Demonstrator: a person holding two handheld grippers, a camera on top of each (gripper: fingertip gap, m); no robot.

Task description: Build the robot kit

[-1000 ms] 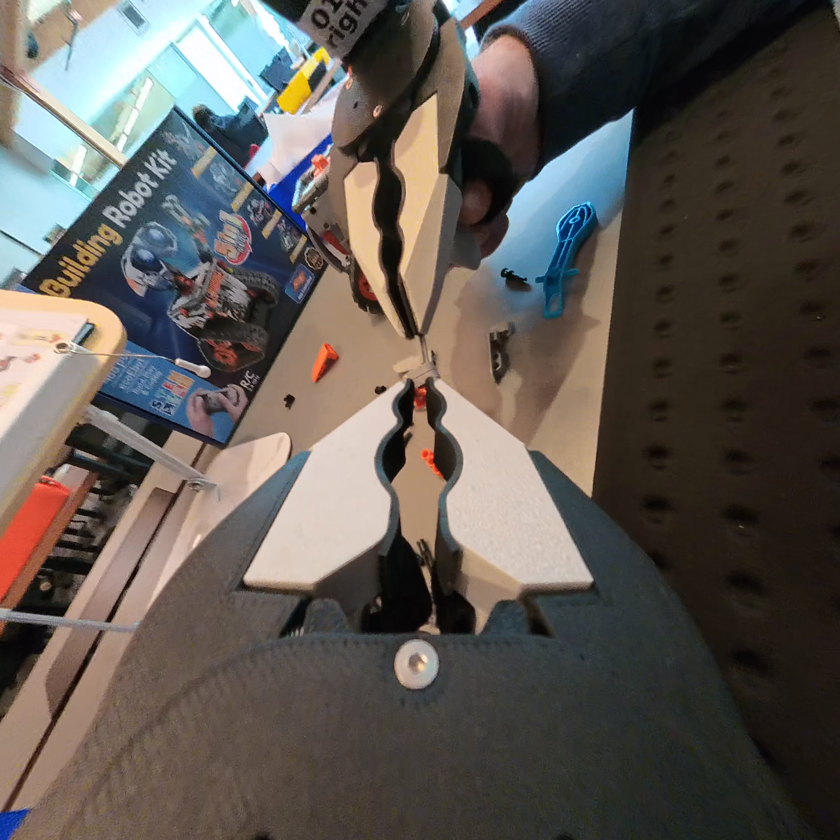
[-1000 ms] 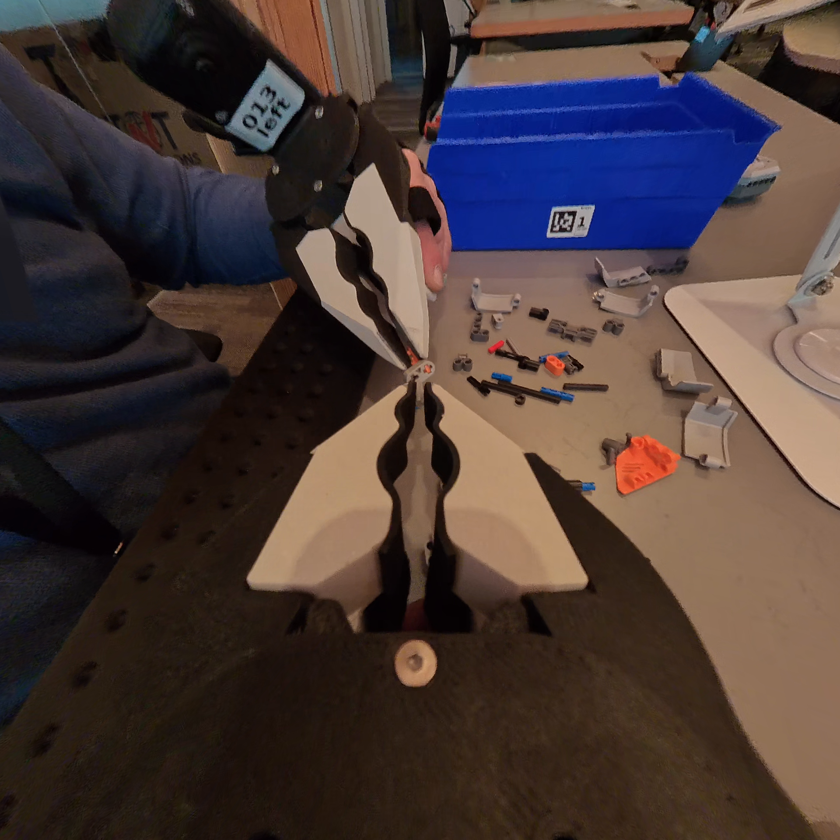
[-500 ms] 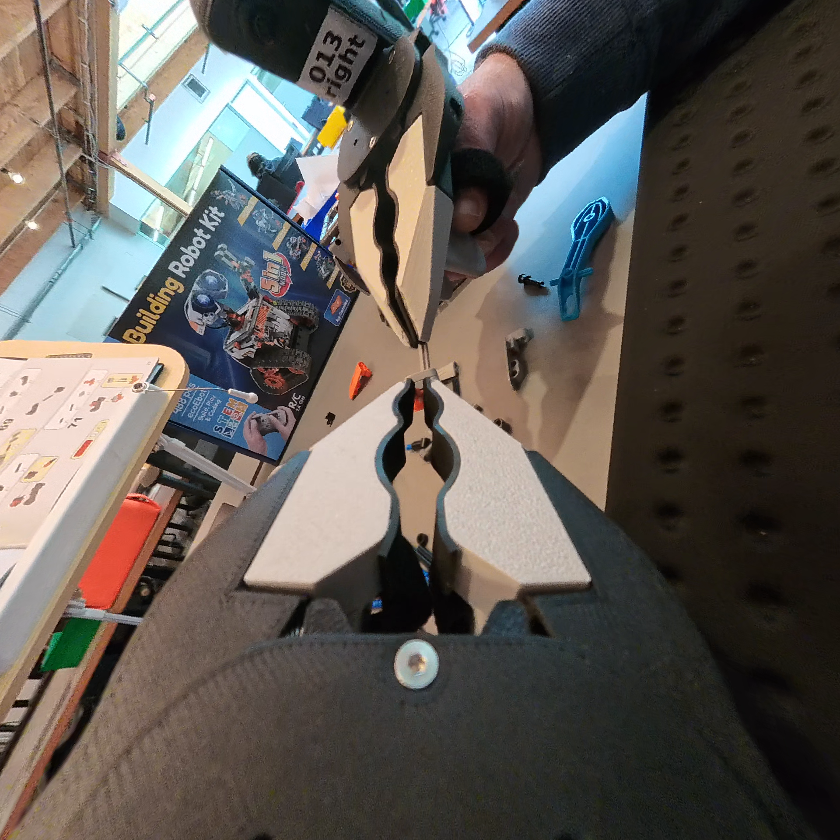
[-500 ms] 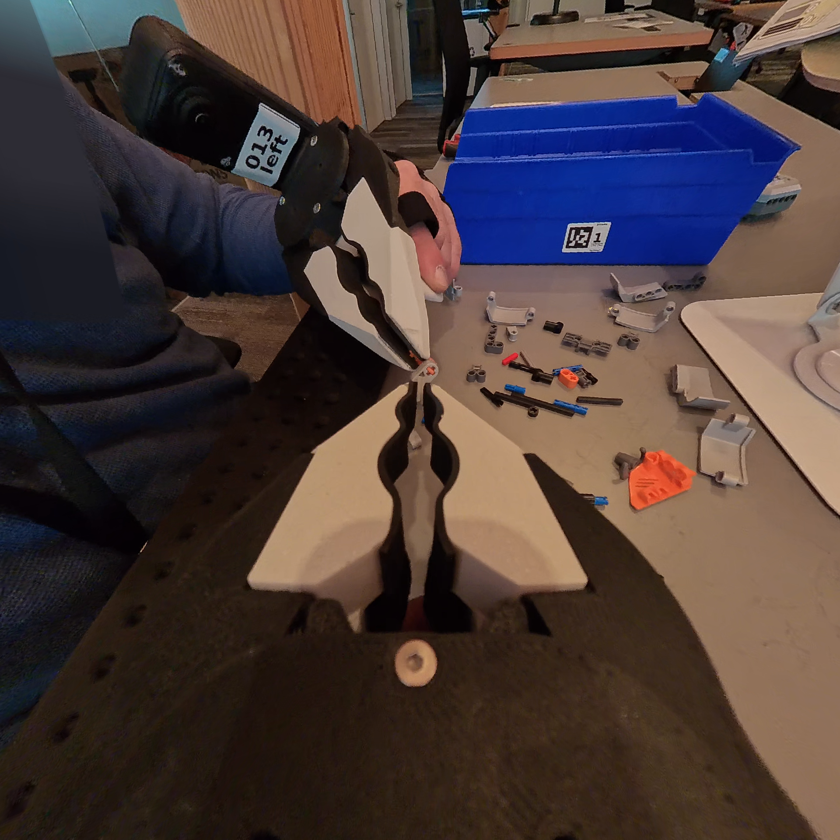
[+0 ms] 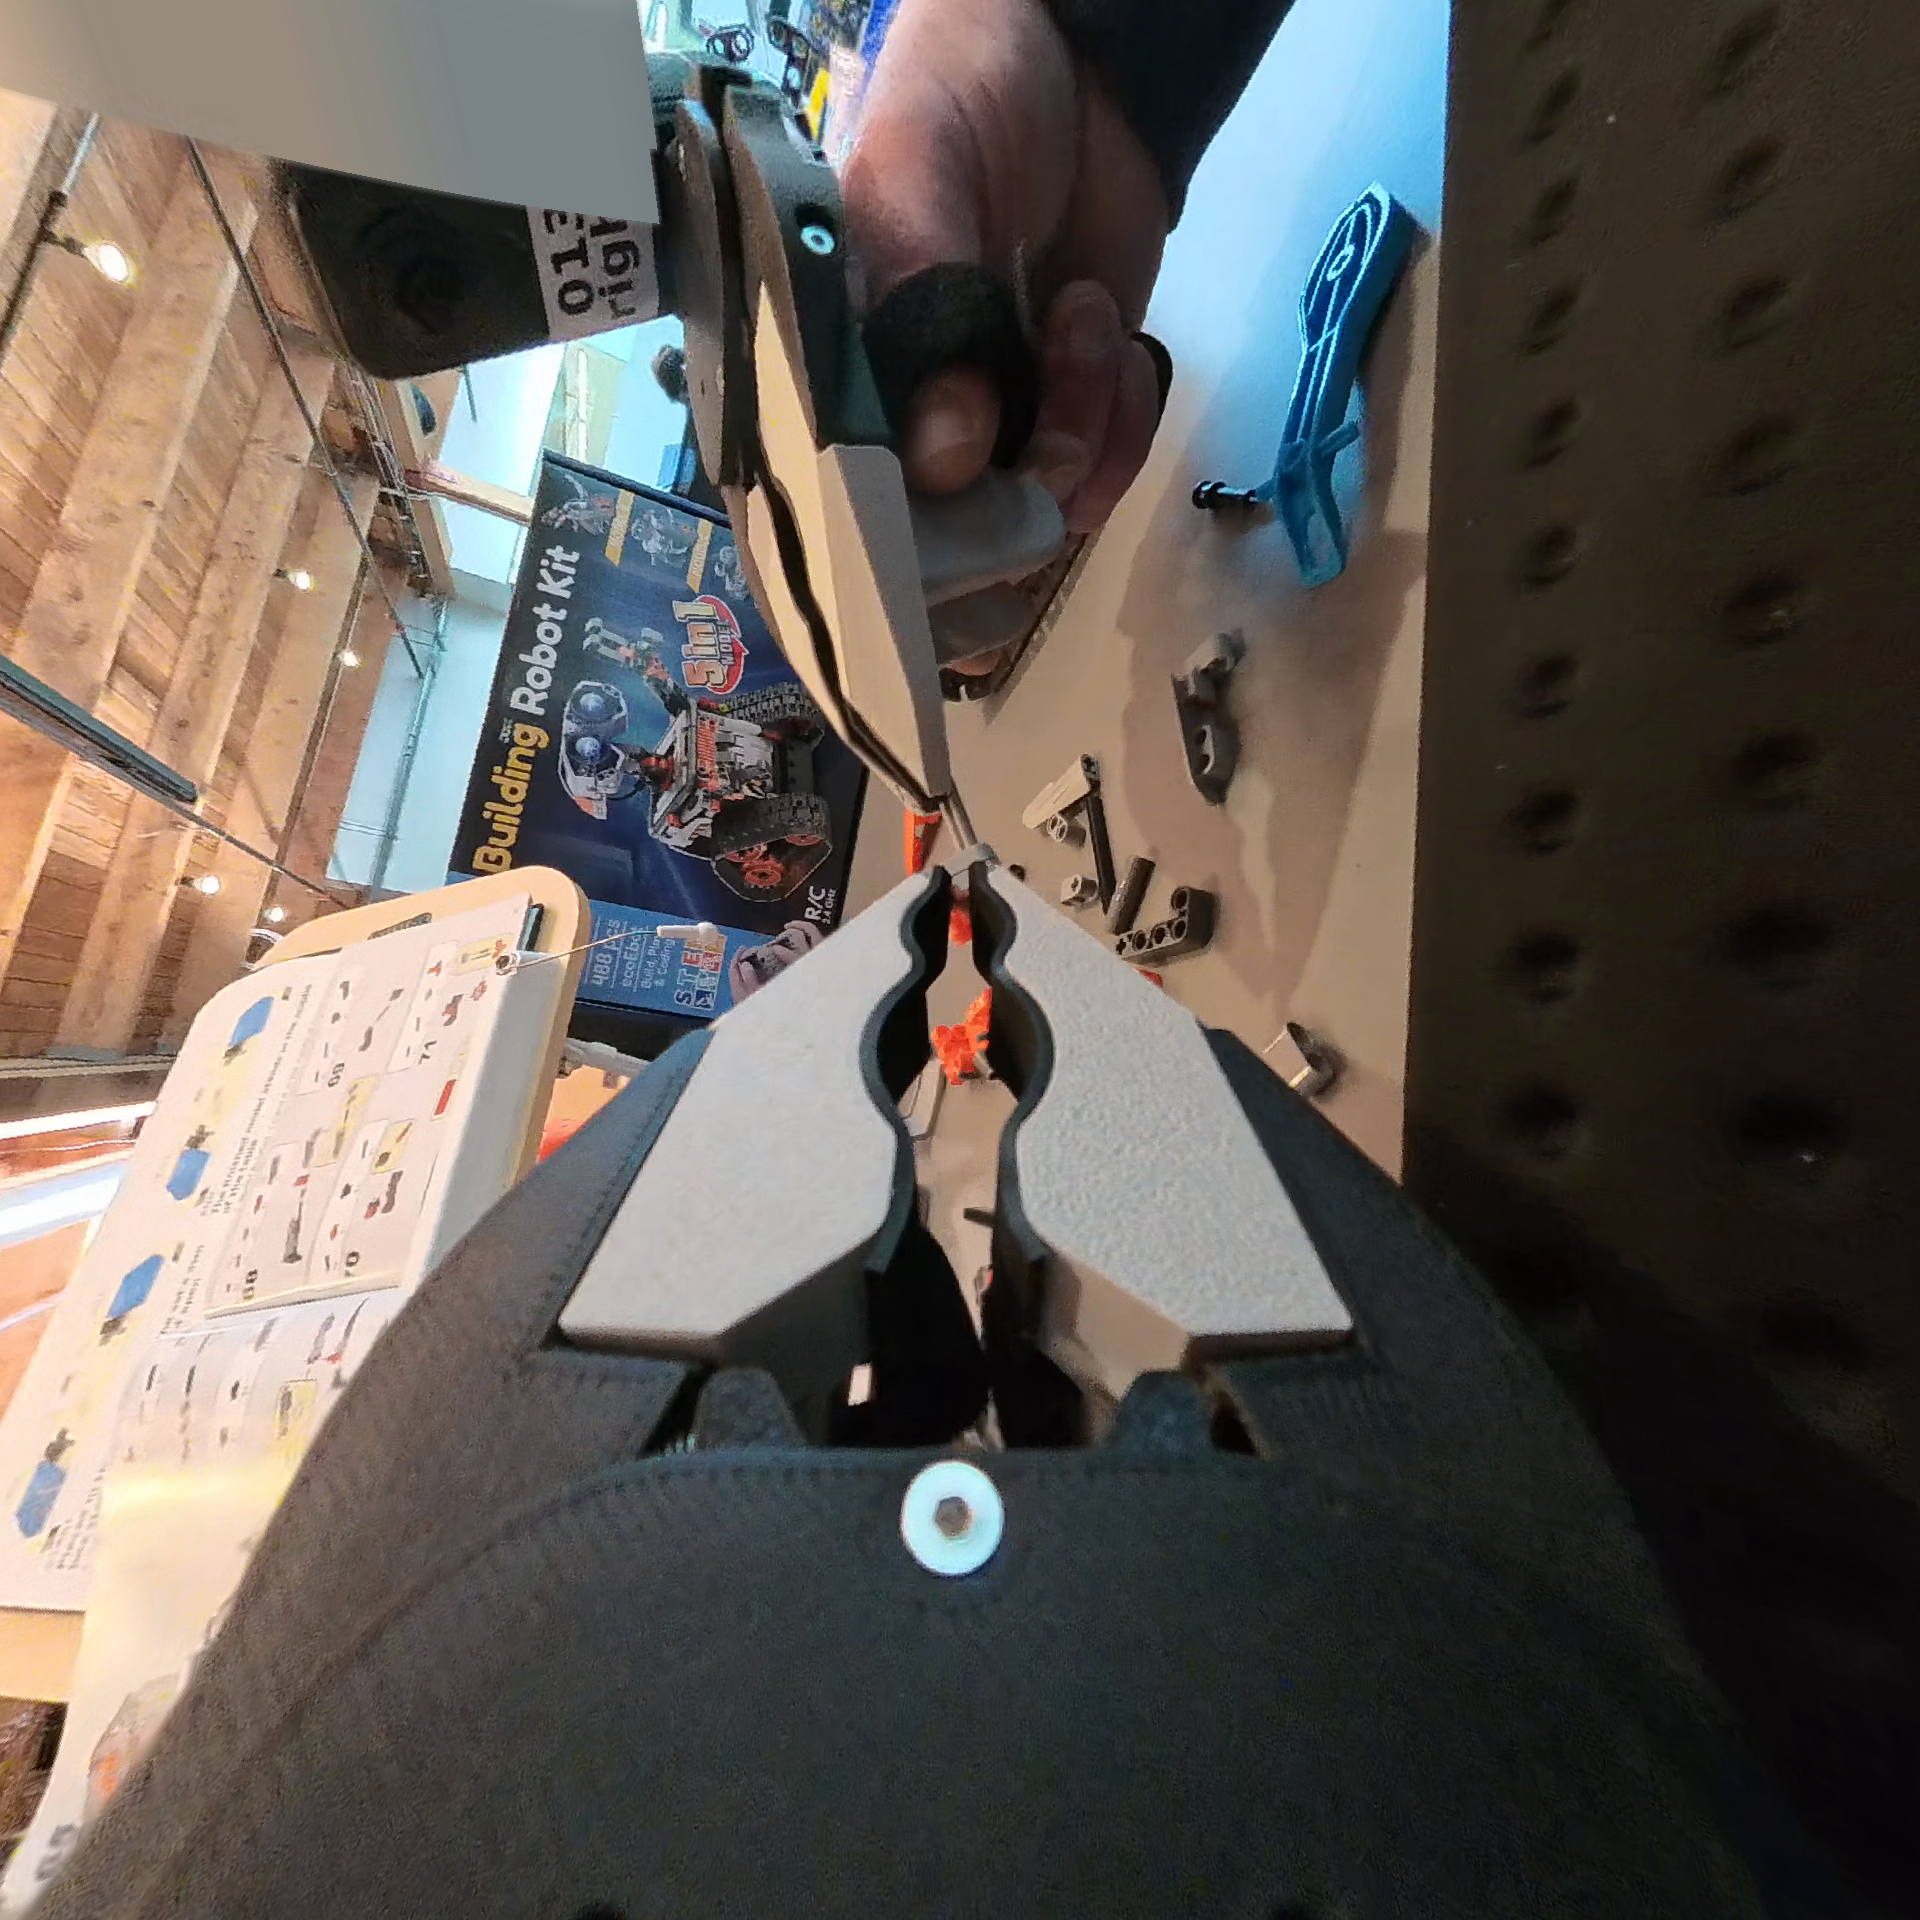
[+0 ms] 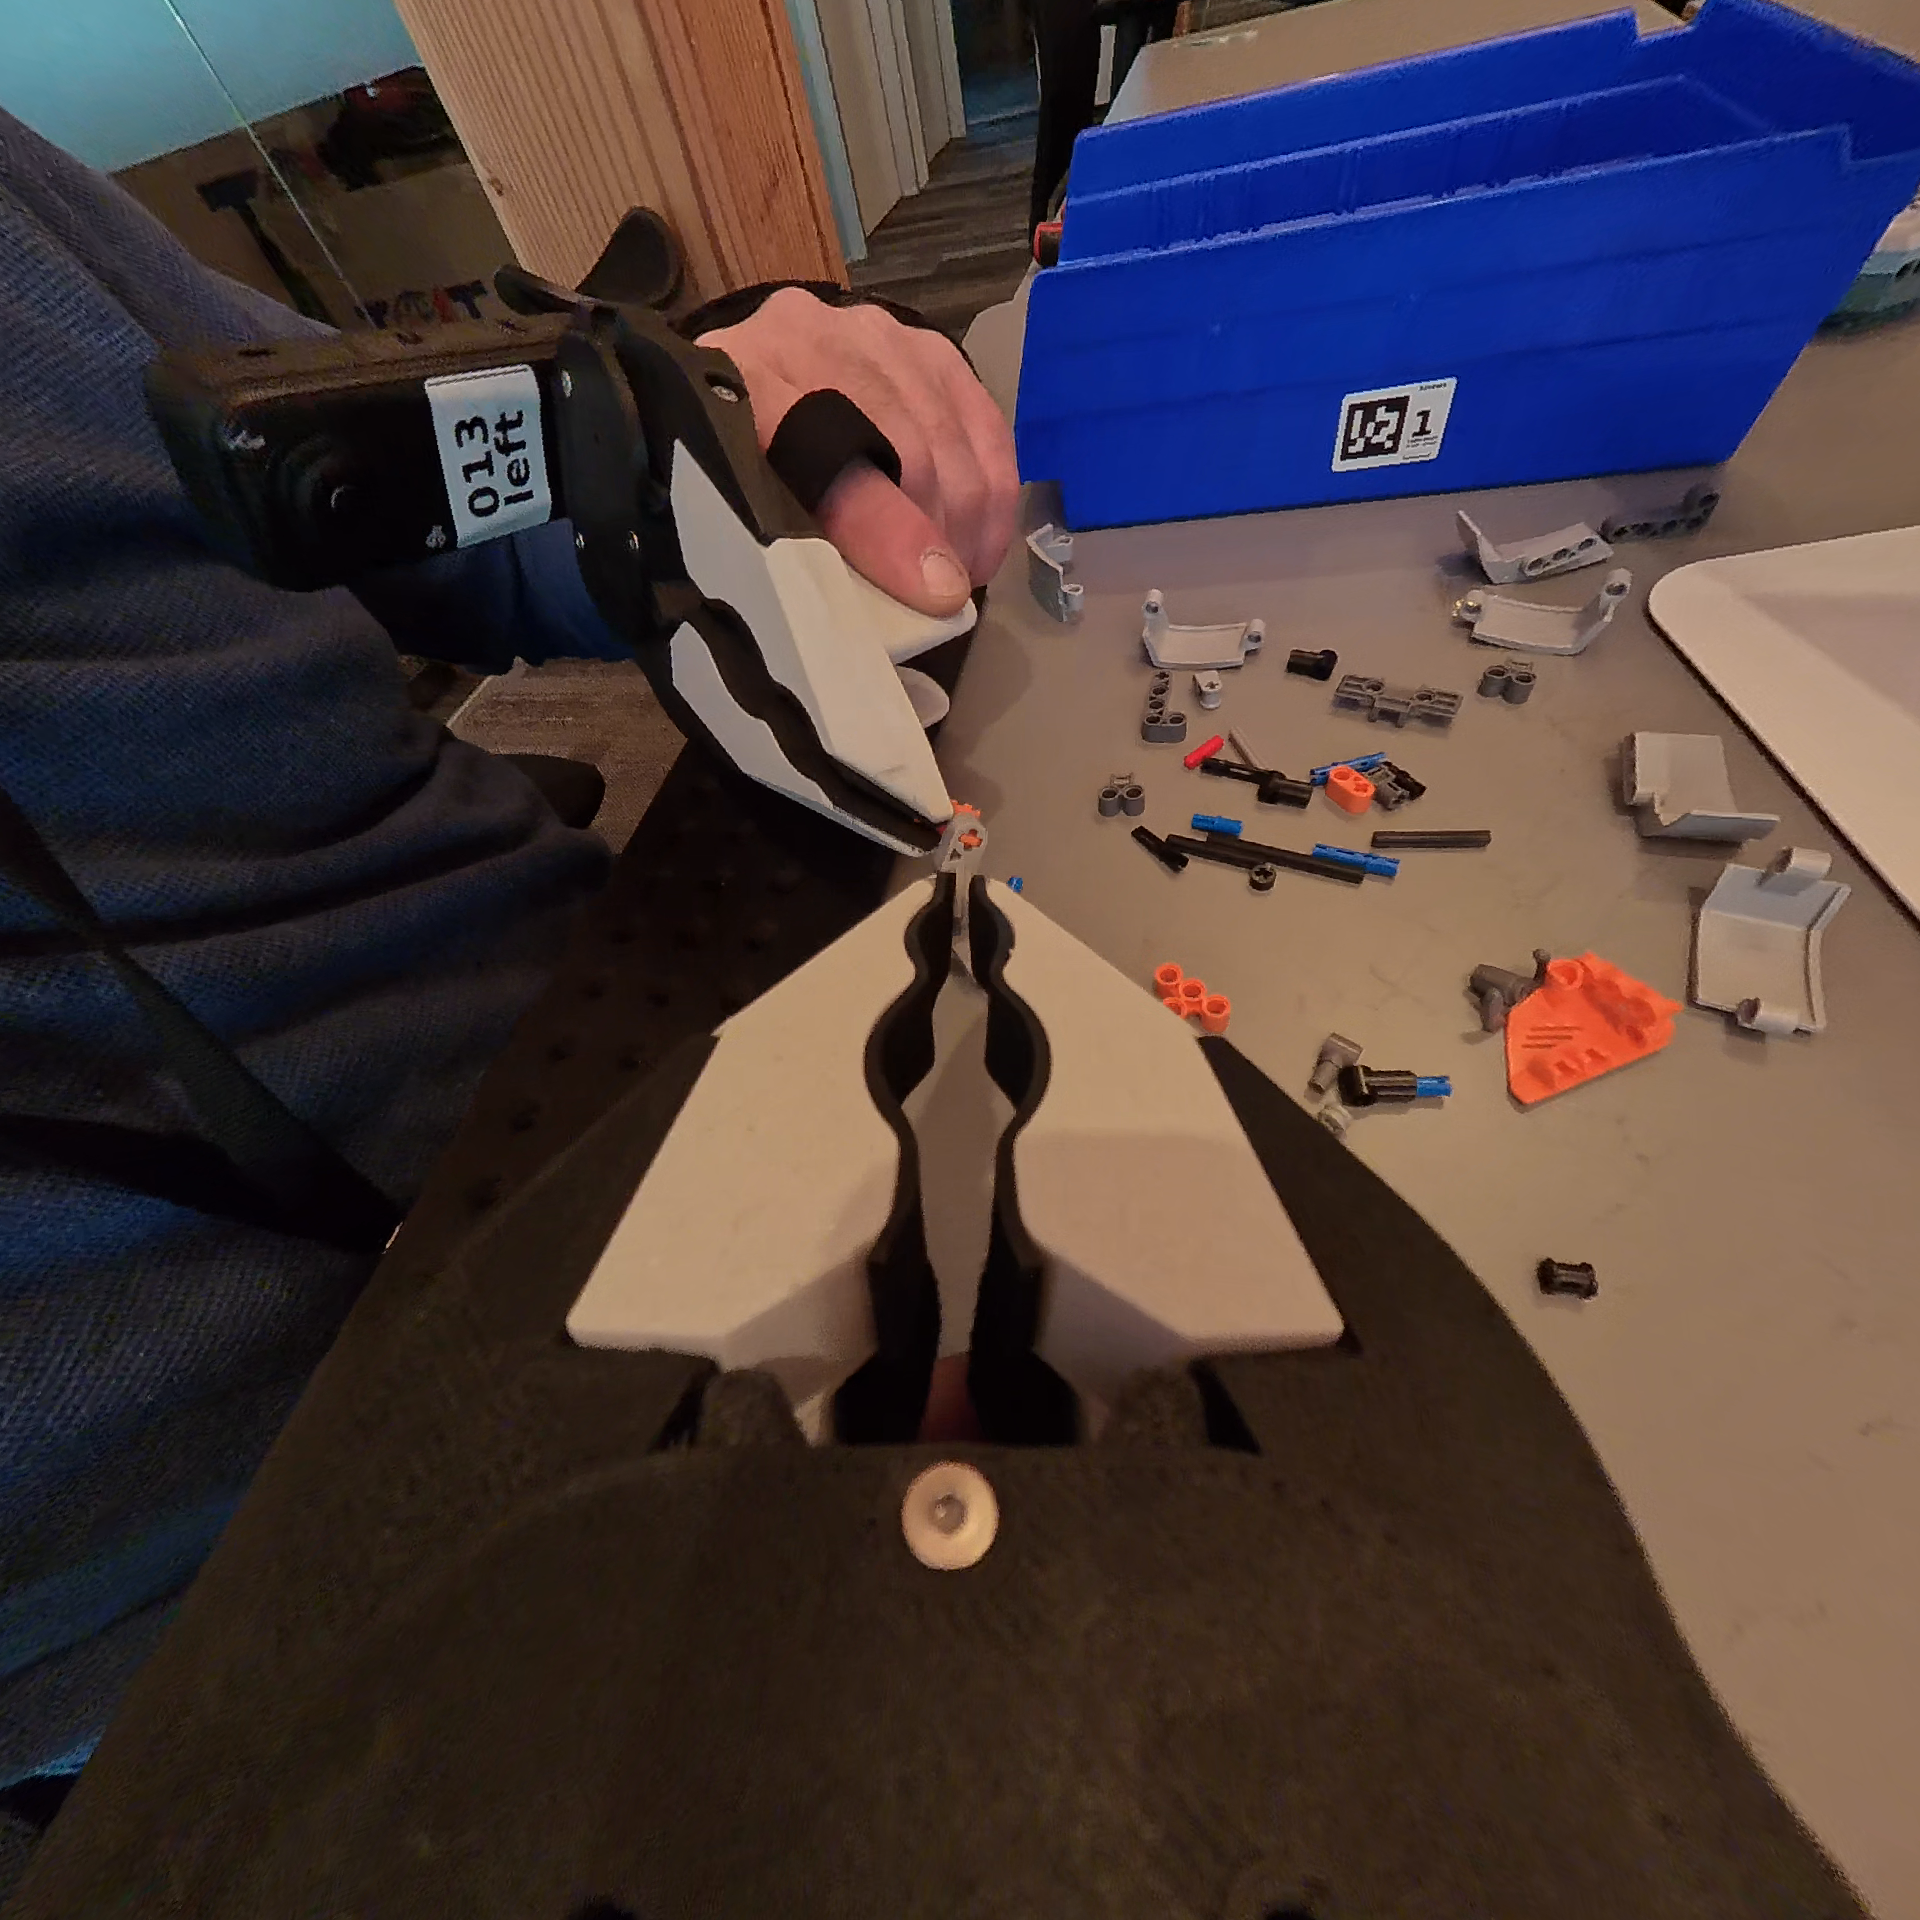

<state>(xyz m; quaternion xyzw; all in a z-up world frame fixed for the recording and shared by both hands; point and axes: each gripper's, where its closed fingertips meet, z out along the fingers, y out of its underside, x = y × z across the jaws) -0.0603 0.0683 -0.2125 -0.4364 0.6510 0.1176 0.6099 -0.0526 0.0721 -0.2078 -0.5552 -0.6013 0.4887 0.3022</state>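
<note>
Pinching one small grey connector (image 6: 961, 844), both hand-held grippers (image 6: 964, 891) (image 5: 961, 878) meet tip-to-tip.

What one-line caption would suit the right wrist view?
Two closed grippers meet tip-to-tip on a small grey connector above scattered building parts.

Each camera sits just behind its own gripper, looking forward along the fingers at close range. The left wrist view is rolled sideways, the worktop (image 5: 1340, 727) apparently running up its right side. The right wrist view looks down across the worktop (image 6: 1621, 1247). Both share the spot where the gripper tips meet.
</note>
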